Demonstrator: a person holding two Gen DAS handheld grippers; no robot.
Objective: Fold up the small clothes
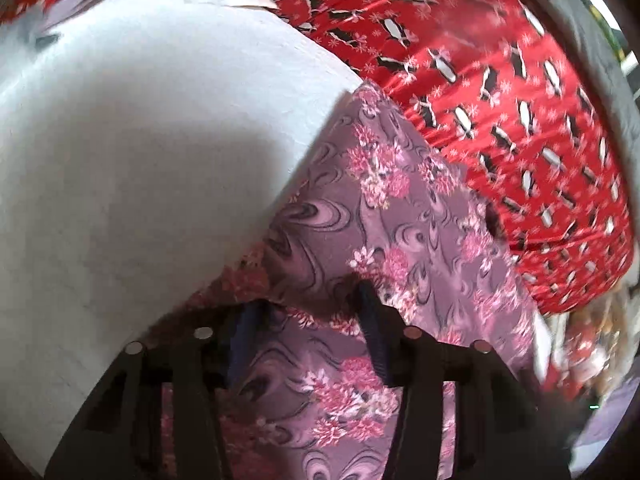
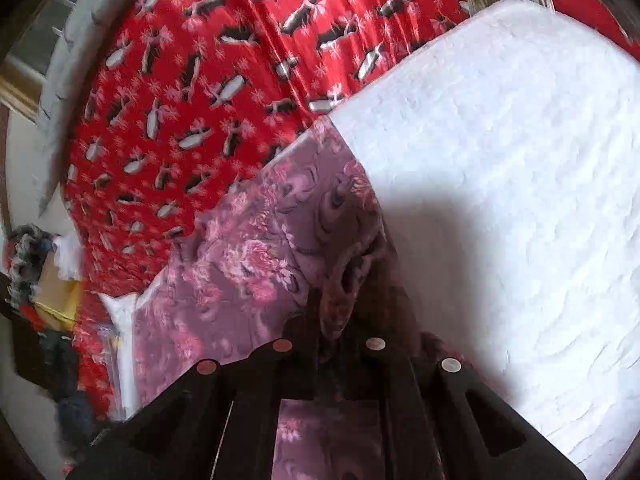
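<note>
Left black two-finger gripper [image 1: 308,304] spread apart, blue-padded fingers [image 1: 370,320] wide, a purple floral-print cloth [image 1: 384,216] lying between and beyond them, apparently not pinched. Right black two-finger gripper [image 2: 336,320] clamped on a bunched fold of the same purple floral-print cloth [image 2: 256,256], gathered fabric squeezed between the tips. Stretched ahead of both claws over a white textured flat surface [image 2: 500,168], which lay bare to the left gripper's left [image 1: 140,160]. Farther beyond, a red penguin-patterned blanket [image 1: 500,100], blurred
</note>
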